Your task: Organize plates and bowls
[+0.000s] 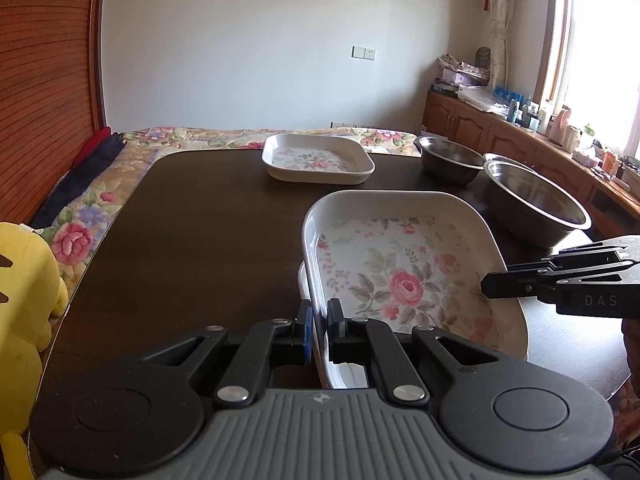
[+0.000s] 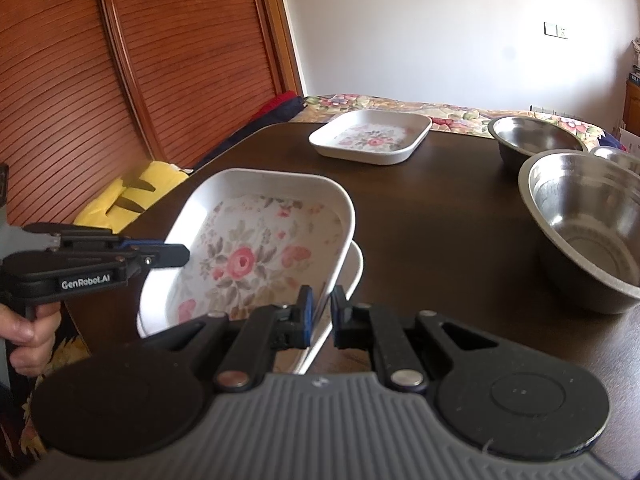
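Two tools [image 1: 319, 330] [image 2: 321, 316] gripping floral plate [image 1: 404, 280], bowls [image 2: 592, 232] empty

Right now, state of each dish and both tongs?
Top floral plate: tilted, held at both side rims over the plate beneath.
Lower plate: flat on table.
Far floral plate: flat, empty.
Steel bowls: upright, empty.
Left tongs: shut on rim.
Right tongs: shut on rim.

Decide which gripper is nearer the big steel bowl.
Right. The right gripper grips the floral plate's rim on the side facing the big steel bowl; the left gripper holds the opposite rim.
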### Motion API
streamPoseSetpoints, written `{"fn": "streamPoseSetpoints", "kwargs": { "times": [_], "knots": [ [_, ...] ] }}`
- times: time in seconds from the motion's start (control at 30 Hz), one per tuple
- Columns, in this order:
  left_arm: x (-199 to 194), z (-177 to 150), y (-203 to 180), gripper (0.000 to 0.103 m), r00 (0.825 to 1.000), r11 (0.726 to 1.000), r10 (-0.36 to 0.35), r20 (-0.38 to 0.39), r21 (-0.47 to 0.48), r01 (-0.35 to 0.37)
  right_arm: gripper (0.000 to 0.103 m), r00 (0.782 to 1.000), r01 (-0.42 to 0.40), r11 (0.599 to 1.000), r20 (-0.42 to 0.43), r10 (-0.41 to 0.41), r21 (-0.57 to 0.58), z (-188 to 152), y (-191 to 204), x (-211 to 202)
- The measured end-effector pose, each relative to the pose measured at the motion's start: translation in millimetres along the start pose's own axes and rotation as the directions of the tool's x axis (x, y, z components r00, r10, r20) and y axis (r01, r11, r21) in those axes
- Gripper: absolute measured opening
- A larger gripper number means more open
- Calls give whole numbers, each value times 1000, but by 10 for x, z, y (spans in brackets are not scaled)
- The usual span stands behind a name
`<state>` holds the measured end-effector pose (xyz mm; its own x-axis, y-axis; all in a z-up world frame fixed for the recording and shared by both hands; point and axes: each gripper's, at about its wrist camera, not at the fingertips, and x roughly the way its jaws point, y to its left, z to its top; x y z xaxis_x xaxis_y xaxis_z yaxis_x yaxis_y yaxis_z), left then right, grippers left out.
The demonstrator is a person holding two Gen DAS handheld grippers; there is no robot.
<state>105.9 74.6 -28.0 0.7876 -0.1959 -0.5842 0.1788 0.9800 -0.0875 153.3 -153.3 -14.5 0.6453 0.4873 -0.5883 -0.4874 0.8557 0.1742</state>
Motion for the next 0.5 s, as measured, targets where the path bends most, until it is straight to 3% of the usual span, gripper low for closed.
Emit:
{"fn": "streamPoseSetpoints", "kwargs": {
  "times": [0.5],
  "knots": [
    [81,-7,4,7,1000,1000,11,-3,2,-11,16,1000,24,1000,5,-24,0,-9,21,30]
  ]
}}
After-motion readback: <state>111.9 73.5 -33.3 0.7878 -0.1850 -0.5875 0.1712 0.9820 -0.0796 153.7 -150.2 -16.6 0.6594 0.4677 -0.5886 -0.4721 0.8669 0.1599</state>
